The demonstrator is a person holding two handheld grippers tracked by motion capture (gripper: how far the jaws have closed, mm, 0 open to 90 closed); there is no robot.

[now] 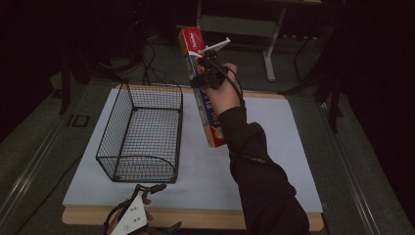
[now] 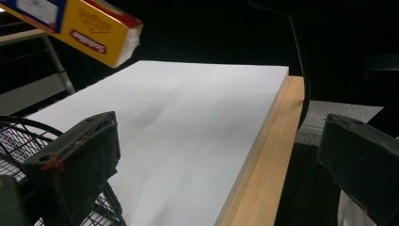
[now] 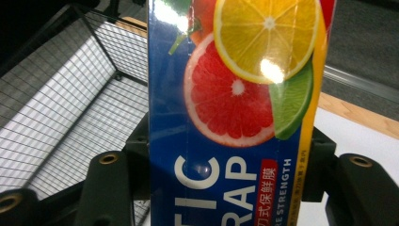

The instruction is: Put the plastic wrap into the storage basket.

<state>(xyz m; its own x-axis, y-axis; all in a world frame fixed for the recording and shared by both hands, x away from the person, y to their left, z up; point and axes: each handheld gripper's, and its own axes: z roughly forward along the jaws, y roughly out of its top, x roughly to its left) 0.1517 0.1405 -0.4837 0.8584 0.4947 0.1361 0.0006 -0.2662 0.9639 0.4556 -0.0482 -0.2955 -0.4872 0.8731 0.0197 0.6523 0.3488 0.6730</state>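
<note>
The wire basket blocks the white board's left half; its right half lies open.

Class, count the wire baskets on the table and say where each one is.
1. The wire basket stands on the left part of the white board, left of the raised box.

Room dark beyond the lit light-wood tabletop with its white rectangular cover sheet, standing on grey carpeted floor; black cables trail across the floor behind, near a grey metal-framed desk at the far side.
</note>
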